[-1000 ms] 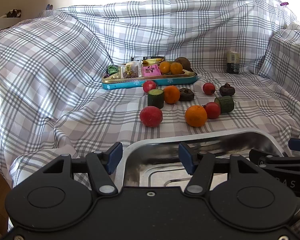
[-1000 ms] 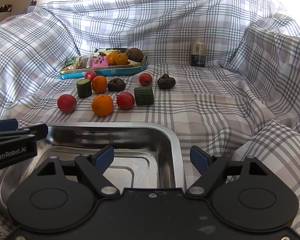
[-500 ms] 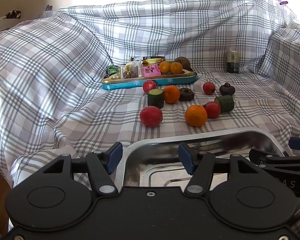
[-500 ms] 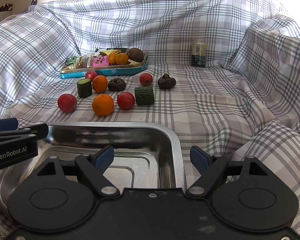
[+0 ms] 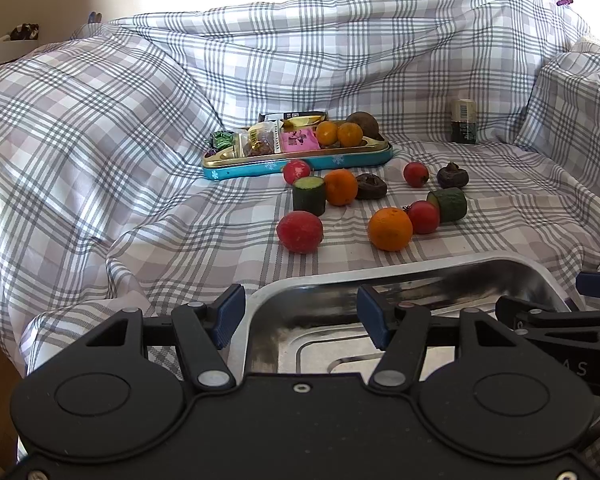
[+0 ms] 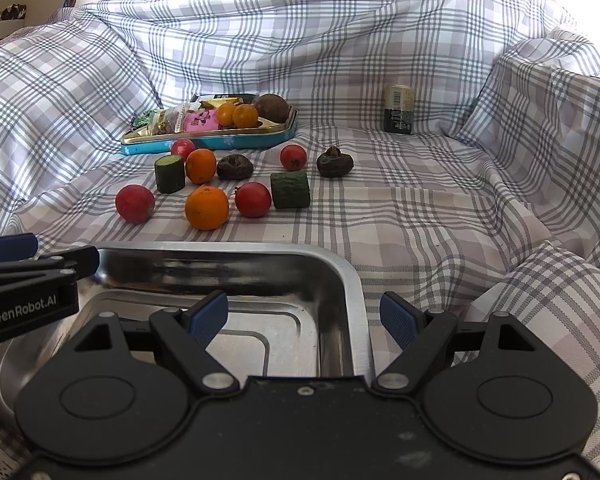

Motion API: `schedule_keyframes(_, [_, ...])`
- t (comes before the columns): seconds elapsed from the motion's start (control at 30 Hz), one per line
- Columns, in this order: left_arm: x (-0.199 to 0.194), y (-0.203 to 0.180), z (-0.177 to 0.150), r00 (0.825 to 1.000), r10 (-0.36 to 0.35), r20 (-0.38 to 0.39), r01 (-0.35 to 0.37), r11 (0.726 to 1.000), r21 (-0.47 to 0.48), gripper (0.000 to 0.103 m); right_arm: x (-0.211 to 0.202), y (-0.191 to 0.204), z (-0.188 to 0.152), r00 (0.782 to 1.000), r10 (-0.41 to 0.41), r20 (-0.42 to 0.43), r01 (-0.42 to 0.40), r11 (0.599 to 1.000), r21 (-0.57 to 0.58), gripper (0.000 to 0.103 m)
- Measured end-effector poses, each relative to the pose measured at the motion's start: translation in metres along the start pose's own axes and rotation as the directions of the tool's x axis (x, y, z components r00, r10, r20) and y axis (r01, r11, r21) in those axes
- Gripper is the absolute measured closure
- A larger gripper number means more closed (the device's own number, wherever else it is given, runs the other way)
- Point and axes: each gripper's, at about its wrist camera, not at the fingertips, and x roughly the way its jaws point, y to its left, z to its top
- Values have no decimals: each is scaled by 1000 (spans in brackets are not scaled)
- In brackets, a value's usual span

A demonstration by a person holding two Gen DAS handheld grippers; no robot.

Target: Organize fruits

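Note:
Loose fruits lie on the checked cloth: a red fruit (image 5: 299, 231), an orange (image 5: 390, 228), a tomato (image 5: 423, 216), two cucumber pieces (image 5: 309, 195), dark brown fruits (image 5: 371, 186). They also show in the right wrist view, with the orange (image 6: 207, 207) nearest. An empty steel tray (image 5: 380, 276) sits in front of both grippers; it also shows in the right wrist view (image 6: 352, 276). My left gripper (image 5: 300, 316) is open and empty over the tray's left corner. My right gripper (image 6: 304, 318) is open and empty over its right corner.
A blue tin tray (image 5: 300, 160) with snacks, two small oranges (image 5: 338, 133) and a brown fruit stands behind the loose fruits. A small jar (image 5: 463, 121) stands at the back right. Raised cloth folds rise at left, right and behind.

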Motion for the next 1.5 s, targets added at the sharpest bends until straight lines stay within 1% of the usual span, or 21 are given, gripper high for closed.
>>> schedule_keyframes(0.33, [-1,-2,0,1000,4,6,-4,1000,-1,39,0,0,0,1000,-6,5,6,1000,-1,17])
schedule_keyframes(0.5, [-5,1,5,999,30,24,-30,999,-16,40,-2,0,-1,999,-33,26,33,999,6,17])
schedule_keyframes(0.63, [-7,4,18,1000,5,29,-4,1000,-18,40,-9,-3,1,996,-62,67,60,998,25,17])
schedule_keyframes(0.67, [-7,4,21,999,1,32,0,1000,-10,40,-11,-4,3,995,-62,73,60,998,25,17])
schedule_keyframes(0.73, [-4,3,28,999,-10,36,9,1000,6,40,-11,-6,8,998,-39,56,39,999,2,18])
schedule_keyframes(0.77, [-2,2,31,999,-17,34,17,1000,14,40,-10,-6,10,998,-30,52,31,999,-10,18])
schedule_keyframes(0.87, [8,1,38,999,-32,11,31,999,30,40,-11,-6,19,996,-43,73,47,998,-49,18])
schedule_keyframes(0.97, [17,1,42,999,-36,-6,36,999,32,40,-8,-11,29,995,-45,84,49,998,-41,18])
schedule_keyframes(1.07, [25,3,45,999,-33,-13,33,999,21,40,2,-19,41,999,-12,41,11,1000,12,18])
schedule_keyframes(1.17, [34,6,46,999,-29,-31,29,1000,3,40,15,-31,51,1000,-1,0,0,995,100,18])
schedule_keyframes(1.27, [43,8,48,998,-23,-53,23,1000,-1,41,29,-39,59,999,11,-39,-5,988,151,18])
schedule_keyframes(1.37, [52,8,48,997,-20,-70,20,1000,6,41,40,-40,64,999,9,-53,-1,988,154,18])
schedule_keyframes(1.5, [63,9,51,996,-22,-89,22,1000,3,41,51,-37,71,999,14,-44,-8,991,137,19])
